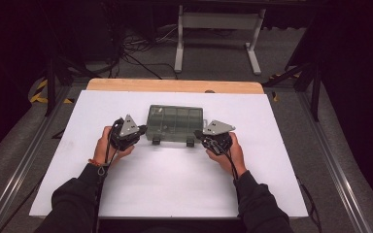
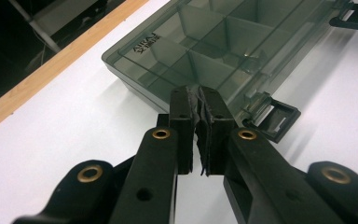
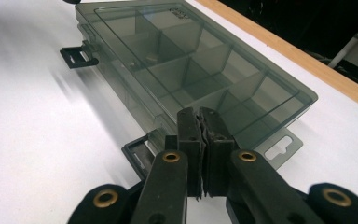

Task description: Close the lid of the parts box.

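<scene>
The compartment box [image 1: 175, 124] is smoky, see-through plastic with a glossy lid that catches highlights; its 2 latches [image 2: 273, 116] look like the same tinted plastic, a little duller. The desk [image 1: 141, 184] top is a smooth, matt white sheet, edged at the far side by a strip of pale, bare-looking wood [image 1: 175, 86]. The left claw [image 2: 200, 100] and right claw [image 3: 200, 116] are matt black plastic with shiny brass-coloured rivets [image 2: 161, 134]; their inner pads look like rough, creased black rubber. Each carries a dull grey plate [image 1: 127, 125]. The sleeves [image 1: 73, 204] are dark, soft cloth.
</scene>
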Motion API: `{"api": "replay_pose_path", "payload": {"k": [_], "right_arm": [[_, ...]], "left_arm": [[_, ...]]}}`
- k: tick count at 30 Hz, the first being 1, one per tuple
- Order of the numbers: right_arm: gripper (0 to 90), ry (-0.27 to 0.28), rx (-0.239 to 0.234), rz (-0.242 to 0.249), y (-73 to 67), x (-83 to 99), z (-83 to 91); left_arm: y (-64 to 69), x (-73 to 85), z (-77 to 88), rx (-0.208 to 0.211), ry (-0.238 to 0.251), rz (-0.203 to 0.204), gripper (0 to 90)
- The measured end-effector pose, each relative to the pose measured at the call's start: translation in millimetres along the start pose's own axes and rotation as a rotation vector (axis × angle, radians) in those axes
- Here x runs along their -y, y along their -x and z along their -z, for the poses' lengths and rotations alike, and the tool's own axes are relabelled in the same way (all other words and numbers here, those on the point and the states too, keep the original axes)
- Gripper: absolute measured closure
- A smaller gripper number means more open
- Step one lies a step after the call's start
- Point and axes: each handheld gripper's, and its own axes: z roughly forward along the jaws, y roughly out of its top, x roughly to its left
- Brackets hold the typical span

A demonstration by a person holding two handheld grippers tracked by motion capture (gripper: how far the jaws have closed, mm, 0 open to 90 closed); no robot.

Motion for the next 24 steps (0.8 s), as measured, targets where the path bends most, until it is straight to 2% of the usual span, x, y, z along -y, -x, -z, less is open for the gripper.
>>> {"api": "replay_pose_path", "payload": {"k": [6,12,16,19,24], "right_arm": [[87.6,0.024,0.003,0.005,0.4,-1.5,5.9],[86.3,0.048,0.012,0.026,-0.8,-4.2,12.8],[84.8,0.065,0.014,0.03,-1.0,-4.9,17.0],[82.0,0.074,0.016,0.029,-0.9,-5.1,18.7],[75.7,0.085,0.02,0.027,-1.1,-4.6,20.4]], "left_arm": [[-1.2,1.8,4.8,0.0,0.02,0.014,82.5],[1.1,0.3,11.9,-0.009,0.045,-0.004,80.0],[2.9,-0.7,16.3,-0.014,0.059,0.001,77.4],[3.6,-1.1,18.3,-0.013,0.068,-0.014,75.0],[6.4,-0.8,22.4,-0.011,0.078,-0.007,69.9]]}}
